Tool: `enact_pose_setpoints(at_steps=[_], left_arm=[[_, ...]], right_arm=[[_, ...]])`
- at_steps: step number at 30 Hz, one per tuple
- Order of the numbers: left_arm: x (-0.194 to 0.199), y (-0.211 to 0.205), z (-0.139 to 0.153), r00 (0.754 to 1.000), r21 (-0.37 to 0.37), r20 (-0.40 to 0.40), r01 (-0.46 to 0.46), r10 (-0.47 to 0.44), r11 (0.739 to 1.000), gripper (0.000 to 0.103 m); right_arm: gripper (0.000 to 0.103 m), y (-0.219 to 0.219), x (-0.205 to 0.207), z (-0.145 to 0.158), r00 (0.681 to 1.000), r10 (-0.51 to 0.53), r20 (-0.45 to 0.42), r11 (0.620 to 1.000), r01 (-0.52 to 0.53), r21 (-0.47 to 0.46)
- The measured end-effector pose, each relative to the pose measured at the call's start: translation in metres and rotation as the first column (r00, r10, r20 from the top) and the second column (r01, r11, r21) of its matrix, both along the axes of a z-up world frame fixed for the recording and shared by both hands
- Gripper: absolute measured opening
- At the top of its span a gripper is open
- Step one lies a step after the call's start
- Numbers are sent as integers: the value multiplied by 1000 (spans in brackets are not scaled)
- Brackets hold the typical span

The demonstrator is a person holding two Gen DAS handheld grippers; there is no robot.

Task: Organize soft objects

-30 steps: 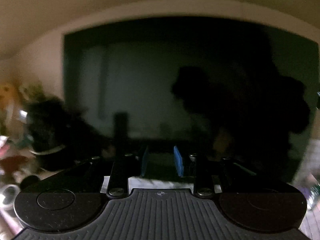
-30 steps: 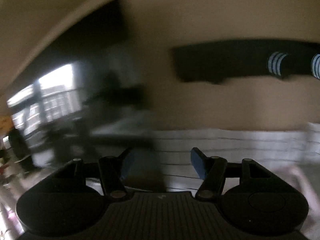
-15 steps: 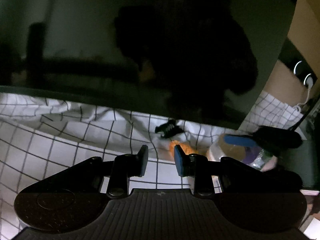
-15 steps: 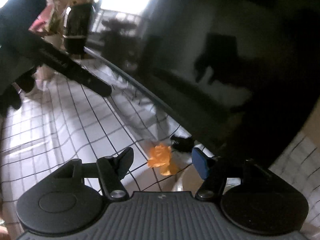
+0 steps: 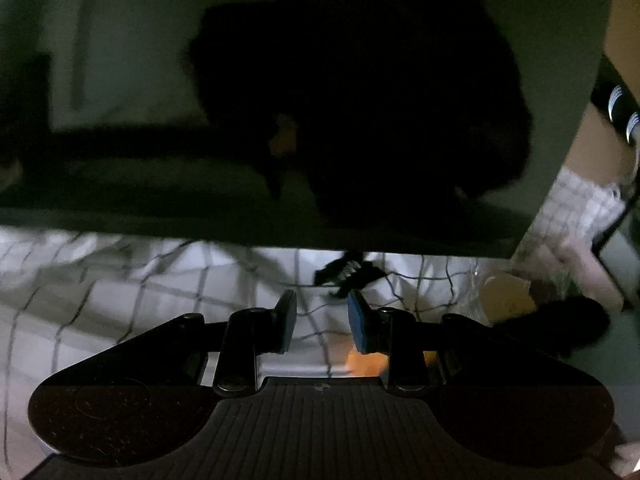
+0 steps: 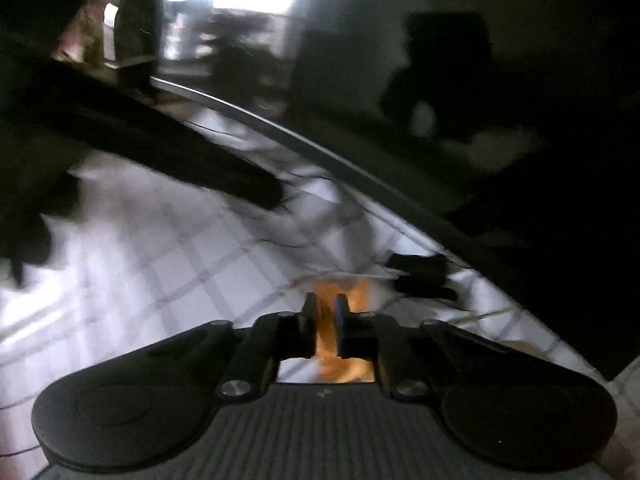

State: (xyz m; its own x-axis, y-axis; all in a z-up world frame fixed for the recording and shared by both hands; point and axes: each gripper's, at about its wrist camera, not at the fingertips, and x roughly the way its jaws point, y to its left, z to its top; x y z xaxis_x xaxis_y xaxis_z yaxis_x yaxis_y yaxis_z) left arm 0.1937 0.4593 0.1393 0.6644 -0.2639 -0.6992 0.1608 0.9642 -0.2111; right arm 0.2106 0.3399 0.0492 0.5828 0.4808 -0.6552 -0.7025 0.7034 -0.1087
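Observation:
A small orange soft object (image 6: 340, 292) lies on the white checked cloth (image 6: 168, 264). My right gripper (image 6: 323, 312) has its jaws nearly together around it, shut on it. In the left wrist view the orange object (image 5: 362, 360) shows low, behind my right finger. My left gripper (image 5: 322, 320) is open and empty above the cloth (image 5: 120, 280). A small black claw clip (image 5: 346, 272) lies just beyond its fingertips; it also shows in the right wrist view (image 6: 420, 276).
A large dark screen (image 5: 280, 100) stands close behind the cloth and fills the upper view. A tan round container (image 5: 504, 300) and a black object (image 5: 560, 328) sit at the right. A long dark bar (image 6: 140, 148) crosses the left of the right wrist view.
My right gripper has dropped onto the orange object and closed from wide open. My left gripper has moved forward and down toward the black clip.

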Motion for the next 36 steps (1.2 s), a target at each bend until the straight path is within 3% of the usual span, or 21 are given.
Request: enact_pose_setpoints(at_steps=[5, 9, 14, 16, 17, 20, 25, 27, 31, 36], left_arm=[[23, -43, -11, 987, 168, 51, 144, -155, 975, 31], [41, -70, -27, 970, 271, 15, 230, -243, 935, 32], [64, -76, -43, 974, 300, -36, 226, -226, 927, 32], [68, -77, -47, 975, 308, -44, 219, -216, 926, 20], [69, -77, -50, 974, 310, -48, 225, -221, 924, 19], [67, -77, -58, 968, 324, -54, 248, -244, 913, 23], [71, -75, -57, 972, 299, -69, 237, -227, 924, 24], [69, -79, -58, 966, 309, -80, 257, -244, 916, 35], [65, -89, -61, 964, 381, -87, 264, -250, 886, 39], [71, -87, -63, 981, 384, -88, 195, -175, 903, 35]], right_arm=[[5, 1, -27, -6, 997, 81, -19, 996, -81, 35], [5, -3, -42, -17, 994, 103, -19, 995, -103, 10], [7, -11, -46, -21, 993, 105, -56, 994, -104, 18], [9, -12, -47, -23, 993, 100, -65, 995, -99, 20], [9, -12, -46, -25, 993, 97, -74, 995, -96, 22], [10, -14, -43, -27, 992, 96, -87, 995, -93, 35], [16, -14, -44, -27, 990, 106, -91, 994, -102, 42], [19, -14, -40, -32, 989, 114, -90, 993, -110, 41], [20, -15, -41, -31, 990, 116, -82, 993, -113, 37], [20, -17, -41, -31, 990, 116, -86, 993, -113, 39]])
